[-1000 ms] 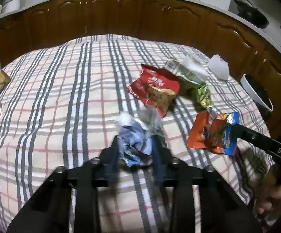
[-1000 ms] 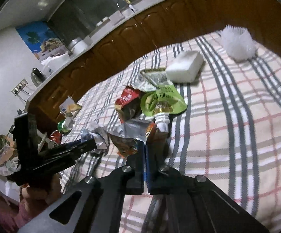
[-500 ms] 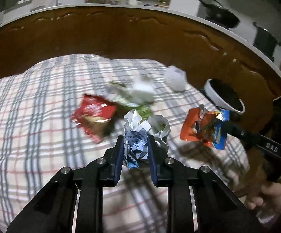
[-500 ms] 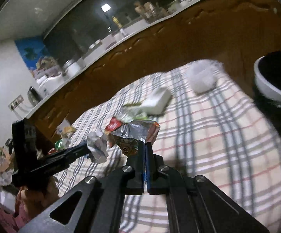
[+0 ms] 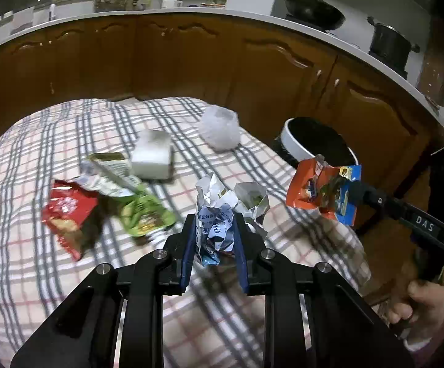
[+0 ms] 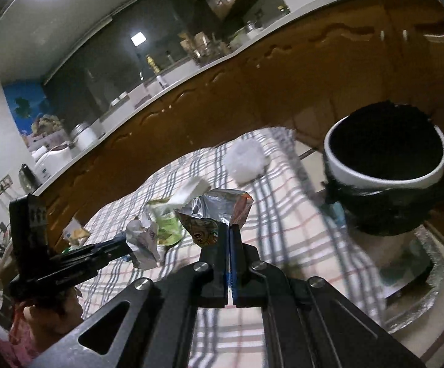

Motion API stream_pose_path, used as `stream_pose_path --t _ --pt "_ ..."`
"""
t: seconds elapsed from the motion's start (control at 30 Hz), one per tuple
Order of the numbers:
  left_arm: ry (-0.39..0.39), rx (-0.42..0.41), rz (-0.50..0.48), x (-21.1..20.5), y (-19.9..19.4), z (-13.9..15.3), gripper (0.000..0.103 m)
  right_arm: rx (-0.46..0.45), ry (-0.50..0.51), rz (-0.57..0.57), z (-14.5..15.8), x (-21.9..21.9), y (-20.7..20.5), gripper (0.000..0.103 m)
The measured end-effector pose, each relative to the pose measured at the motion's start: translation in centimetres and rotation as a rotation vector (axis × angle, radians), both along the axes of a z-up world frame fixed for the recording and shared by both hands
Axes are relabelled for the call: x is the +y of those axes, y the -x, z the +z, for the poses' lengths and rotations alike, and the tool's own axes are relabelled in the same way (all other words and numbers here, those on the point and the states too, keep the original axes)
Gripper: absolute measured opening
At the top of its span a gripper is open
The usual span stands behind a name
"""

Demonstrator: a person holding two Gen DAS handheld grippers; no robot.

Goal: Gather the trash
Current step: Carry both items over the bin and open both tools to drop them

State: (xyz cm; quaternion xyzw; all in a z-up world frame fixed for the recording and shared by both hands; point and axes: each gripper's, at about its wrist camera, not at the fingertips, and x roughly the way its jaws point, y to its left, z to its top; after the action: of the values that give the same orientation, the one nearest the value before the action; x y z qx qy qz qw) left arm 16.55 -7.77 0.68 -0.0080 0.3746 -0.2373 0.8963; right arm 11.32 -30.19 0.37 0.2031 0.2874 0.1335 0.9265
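Note:
My left gripper (image 5: 215, 227) is shut on a crumpled white and blue wrapper (image 5: 218, 214) and holds it above the checked tablecloth (image 5: 37, 270). My right gripper (image 6: 229, 230) is shut on an orange and blue snack bag (image 6: 215, 214), held in the air; the bag also shows in the left wrist view (image 5: 323, 193). A white-rimmed trash bin with a black liner (image 6: 387, 165) stands past the table's right edge, also in the left wrist view (image 5: 295, 147). On the cloth lie a red bag (image 5: 68, 214), a green pouch (image 5: 142, 214), a white box (image 5: 152, 159) and a white foam net (image 5: 220, 130).
Brown kitchen cabinets (image 5: 191, 61) run behind the table under a white counter with a pan (image 5: 310, 9) and a pot (image 5: 390, 43). A foil tray (image 6: 418, 300) sits under the bin. The left gripper shows in the right wrist view (image 6: 123, 245).
Both grippers lifted their trash off the cloth and swung right toward the bin, which has come into view in both cameras. Neither grip changed.

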Motion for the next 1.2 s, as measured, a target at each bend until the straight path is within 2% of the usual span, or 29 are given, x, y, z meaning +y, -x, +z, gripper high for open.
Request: stream_pose_path --t 0.63,1.2 --pt "0.006 -0.025 -0.137 -8.5 -3.0 1.7 0.021 -0.037 0.035 -0.212 1.1 -8.9 0.3 0.000" --pt "-0.003 -0.018 -0.207 -16.1 -6.9 2.0 0.021 -0.026 0.112 -0.311 1.6 -13.2 -2.0 0.001"
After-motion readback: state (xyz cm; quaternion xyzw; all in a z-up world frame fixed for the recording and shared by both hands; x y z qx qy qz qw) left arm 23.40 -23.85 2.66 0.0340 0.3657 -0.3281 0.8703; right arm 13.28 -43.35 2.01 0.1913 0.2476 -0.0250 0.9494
